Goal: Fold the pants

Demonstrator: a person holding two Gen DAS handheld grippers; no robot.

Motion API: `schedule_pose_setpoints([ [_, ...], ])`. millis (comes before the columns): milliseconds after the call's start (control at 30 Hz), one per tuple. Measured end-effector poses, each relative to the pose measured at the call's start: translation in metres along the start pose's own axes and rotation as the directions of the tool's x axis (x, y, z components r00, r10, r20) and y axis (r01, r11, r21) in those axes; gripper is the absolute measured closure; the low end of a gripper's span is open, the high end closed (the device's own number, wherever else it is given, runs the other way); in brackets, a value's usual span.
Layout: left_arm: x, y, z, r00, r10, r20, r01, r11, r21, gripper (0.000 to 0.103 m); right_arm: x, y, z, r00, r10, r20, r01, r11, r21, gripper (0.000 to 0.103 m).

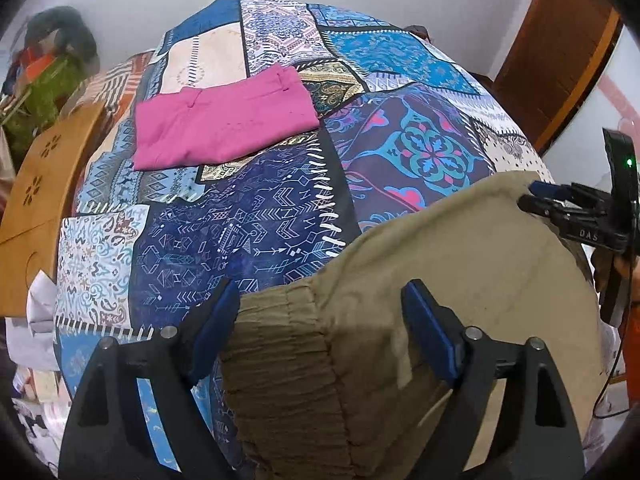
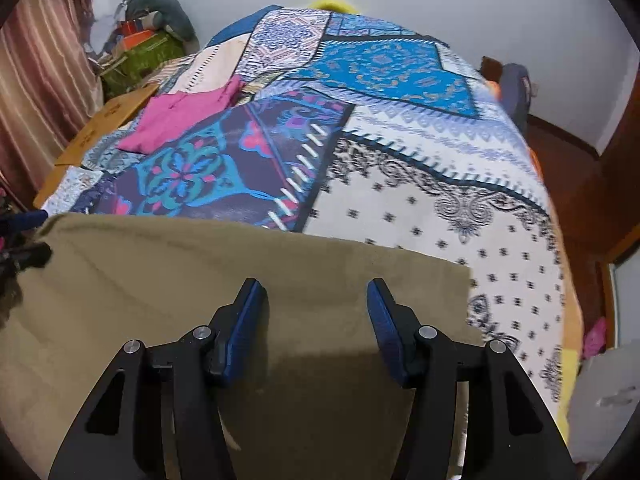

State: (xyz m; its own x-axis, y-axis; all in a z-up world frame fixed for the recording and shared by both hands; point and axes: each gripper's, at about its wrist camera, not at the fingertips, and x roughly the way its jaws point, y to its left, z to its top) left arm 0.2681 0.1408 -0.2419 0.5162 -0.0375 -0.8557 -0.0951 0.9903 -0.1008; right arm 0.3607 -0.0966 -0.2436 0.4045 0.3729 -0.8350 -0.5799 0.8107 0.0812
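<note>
Olive-khaki pants (image 1: 460,280) lie flat on the patchwork bedspread (image 1: 248,216) at its near edge, with the gathered elastic waistband (image 1: 288,360) toward the left. My left gripper (image 1: 320,308) is open, its jaws straddling the waistband end from above. My right gripper (image 2: 316,300) is open over the leg end of the pants (image 2: 200,280), empty. The right gripper also shows in the left wrist view (image 1: 536,198), at the far edge of the pants.
Folded pink pants (image 1: 224,124) lie further back on the bed, also in the right wrist view (image 2: 180,114). A wooden board (image 1: 44,200) borders the bed's left side, with clutter (image 1: 48,72) behind. A wooden door (image 1: 560,48) stands at right.
</note>
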Motion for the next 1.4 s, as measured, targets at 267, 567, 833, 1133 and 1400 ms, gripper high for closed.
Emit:
schedule_pose_setpoints([
  [267, -0.048, -0.001, -0.007, 0.995, 0.032, 0.090, -0.031, 0.999, -0.014, 0.019, -0.050, 0.002, -0.009, 0.998, -0.008, 0.059, 0.007, 1.000, 0.019, 0.052],
  [567, -0.135, -0.009, -0.030, 0.969, 0.047, 0.241, -0.046, 0.999, -0.013, 0.019, -0.136, 0.043, -0.018, 0.974, 0.010, 0.225, 0.000, 0.999, -0.042, 0.052],
  [833, -0.175, -0.017, -0.072, 0.958, -0.008, 0.286, 0.020, 0.999, -0.040, 0.014, -0.177, 0.086, -0.044, 0.950, 0.049, 0.310, -0.026, 0.996, -0.080, 0.050],
  [1133, -0.145, -0.028, -0.122, 0.982, -0.105, 0.156, 0.116, 0.991, -0.062, 0.013, -0.169, 0.118, -0.081, 0.958, 0.053, 0.282, -0.025, 0.995, -0.102, 0.050],
  [1400, -0.118, -0.023, -0.154, 0.982, -0.175, 0.064, 0.182, 0.974, -0.133, 0.013, -0.134, 0.125, -0.109, 0.976, 0.033, 0.215, -0.017, 0.997, -0.076, 0.050],
])
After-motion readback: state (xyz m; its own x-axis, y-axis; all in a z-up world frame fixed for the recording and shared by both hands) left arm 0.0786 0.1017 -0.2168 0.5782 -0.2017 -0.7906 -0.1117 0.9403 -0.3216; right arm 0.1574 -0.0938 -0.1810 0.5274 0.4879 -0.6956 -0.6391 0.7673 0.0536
